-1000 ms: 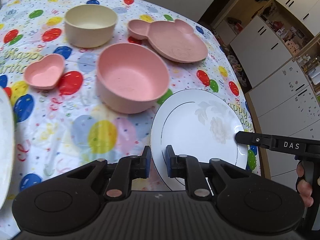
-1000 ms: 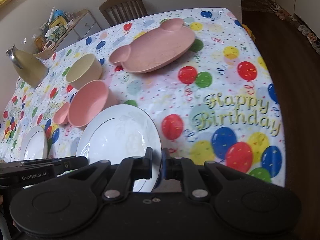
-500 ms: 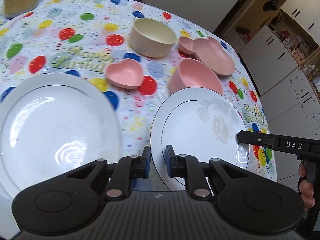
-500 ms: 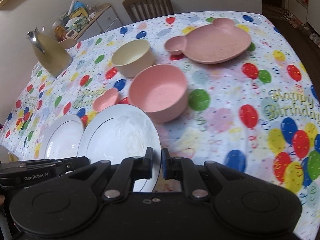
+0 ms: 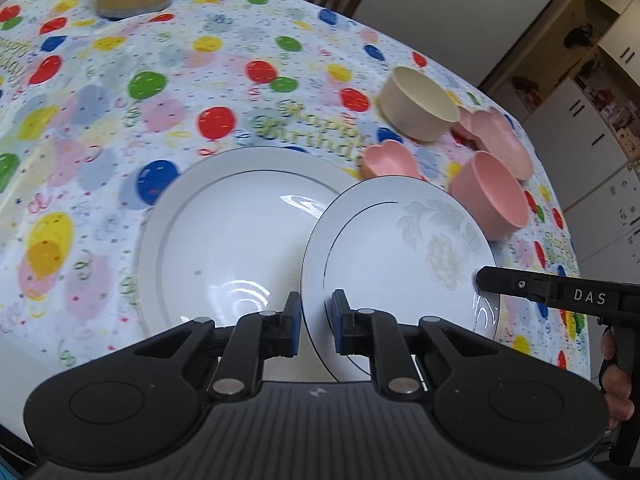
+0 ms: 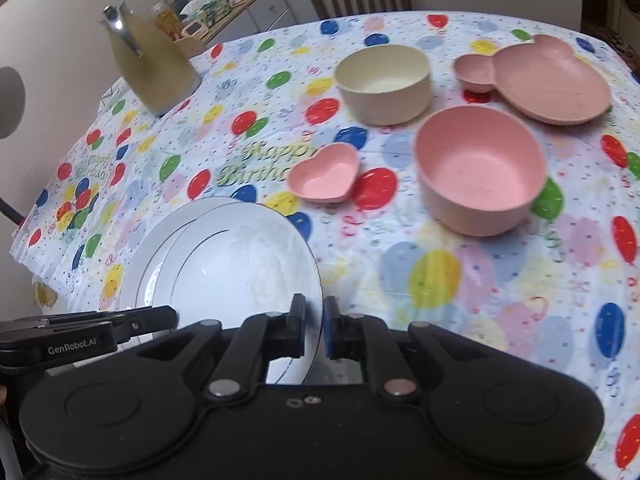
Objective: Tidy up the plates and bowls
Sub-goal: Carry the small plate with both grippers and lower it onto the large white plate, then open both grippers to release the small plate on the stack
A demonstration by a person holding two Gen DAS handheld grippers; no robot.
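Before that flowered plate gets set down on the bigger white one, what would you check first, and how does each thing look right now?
1. Left hand-held gripper shut on flowered plate rim: ok.
2. Right hand-held gripper shut on opposite rim: ok.
3. Big white plate bare inside: ok.
4. Flowered plate centred over it: not ok, offset toward the pink bowl.
5. Heart dish clear of both plates: ok.
6. Gap between plates: cannot tell.
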